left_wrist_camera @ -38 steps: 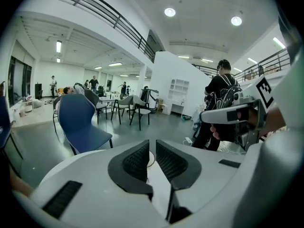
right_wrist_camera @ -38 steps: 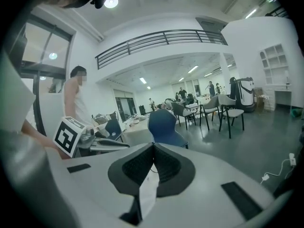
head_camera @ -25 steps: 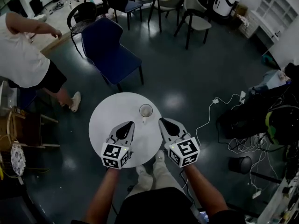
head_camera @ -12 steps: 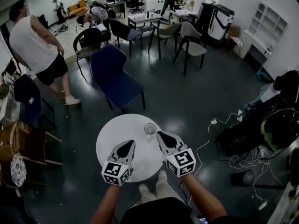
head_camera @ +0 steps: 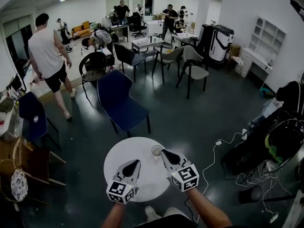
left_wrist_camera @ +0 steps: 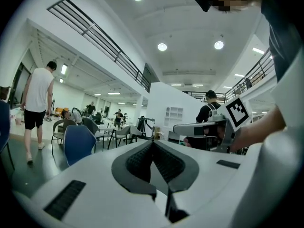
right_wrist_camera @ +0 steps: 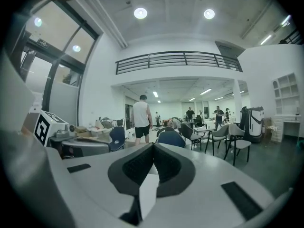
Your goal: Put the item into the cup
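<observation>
The cup [head_camera: 156, 150] stands upright on the far right part of the round white table [head_camera: 124, 152], close to its rim. From the head view it is too small for me to tell what it holds. My right gripper [head_camera: 164, 151] points its tip just beside the cup, at the cup's right. I cannot tell whether they touch. In the right gripper view its 2 jaws are pressed together at the tips with nothing between them. My left gripper [head_camera: 137, 162] hangs over the middle of the table, near the cup but apart from it. Its 2 jaws are likewise pressed together on nothing. Beyond the table stands 1 blue chair [head_camera: 121, 101]. Farther off, at the left, a person in a white top [head_camera: 46, 55] is walking. White cables [head_camera: 219, 141] lie across the dark floor to the right.
</observation>
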